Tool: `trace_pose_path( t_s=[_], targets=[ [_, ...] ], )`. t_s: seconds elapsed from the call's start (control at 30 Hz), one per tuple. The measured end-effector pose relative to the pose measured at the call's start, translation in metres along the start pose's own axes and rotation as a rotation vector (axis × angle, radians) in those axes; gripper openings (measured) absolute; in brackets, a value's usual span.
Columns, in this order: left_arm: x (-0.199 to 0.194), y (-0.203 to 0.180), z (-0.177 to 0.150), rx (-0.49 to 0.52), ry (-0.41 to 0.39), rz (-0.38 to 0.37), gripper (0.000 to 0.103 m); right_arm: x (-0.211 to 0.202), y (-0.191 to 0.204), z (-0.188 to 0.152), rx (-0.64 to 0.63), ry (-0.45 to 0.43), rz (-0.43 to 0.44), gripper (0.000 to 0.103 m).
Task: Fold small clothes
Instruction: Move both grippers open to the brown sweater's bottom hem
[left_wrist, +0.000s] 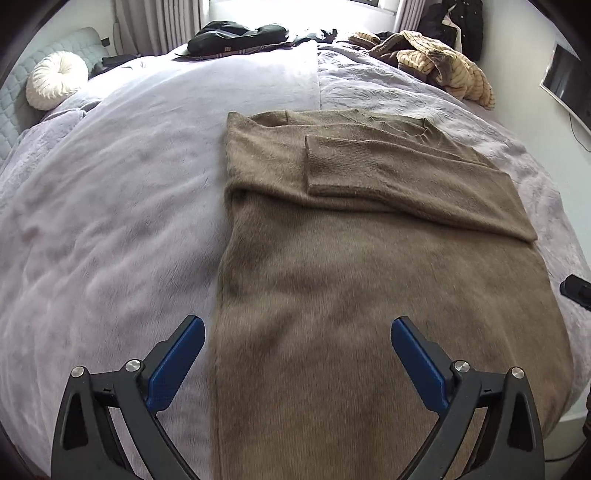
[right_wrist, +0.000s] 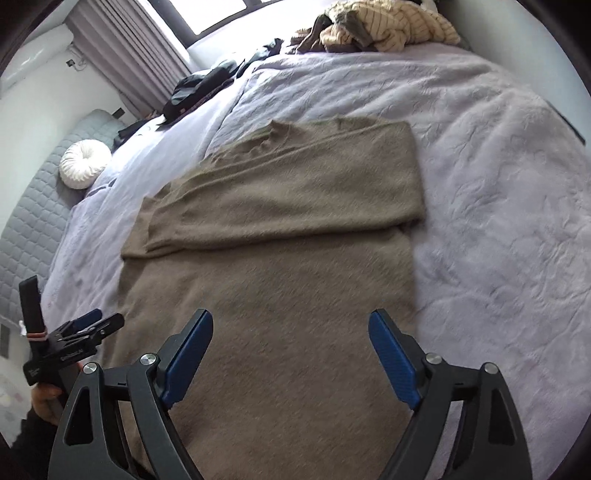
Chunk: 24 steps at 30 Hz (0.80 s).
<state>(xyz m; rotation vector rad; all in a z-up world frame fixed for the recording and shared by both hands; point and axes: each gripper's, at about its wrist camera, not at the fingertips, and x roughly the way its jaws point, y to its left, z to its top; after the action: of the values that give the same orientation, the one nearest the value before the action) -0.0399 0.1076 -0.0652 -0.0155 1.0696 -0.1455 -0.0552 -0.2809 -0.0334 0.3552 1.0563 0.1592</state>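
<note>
A brown sweater (left_wrist: 369, 280) lay flat near the middle of the bed (left_wrist: 110, 221), its hem toward the near edge and its sleeves already folded across the chest. The left gripper (left_wrist: 297, 328) hovered over the hem's left part with its jaws wide apart and nothing between them; the right gripper (right_wrist: 290, 321) hung over the right part, equally spread and empty. The knit looked soft, fuzzy and fairly light — it would likely sag and stretch if taken at one point, so a hold at the two hem corners seemed best. The left view showed the sleeve cuff (left_wrist: 314, 166) and neckline clearly. Only the right view showed the other gripper from outside, at the near left edge, and the sweater's straight right side.
</note>
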Motion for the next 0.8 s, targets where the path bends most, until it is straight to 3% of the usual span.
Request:
trace_pose_path(
  t_s=[0.53,0.8],
  targets=[
    [-0.037,0.016,-0.064,-0.005,0.001,0.000,0.101,-0.033,-0.034,-0.071,0.255,0.010,0.129,0.089],
    [-0.043,0.023,-0.093,-0.018,0.008,-0.017,0.101,-0.049,-0.029,-0.094,0.252,-0.050,0.169,0.089]
  ],
)
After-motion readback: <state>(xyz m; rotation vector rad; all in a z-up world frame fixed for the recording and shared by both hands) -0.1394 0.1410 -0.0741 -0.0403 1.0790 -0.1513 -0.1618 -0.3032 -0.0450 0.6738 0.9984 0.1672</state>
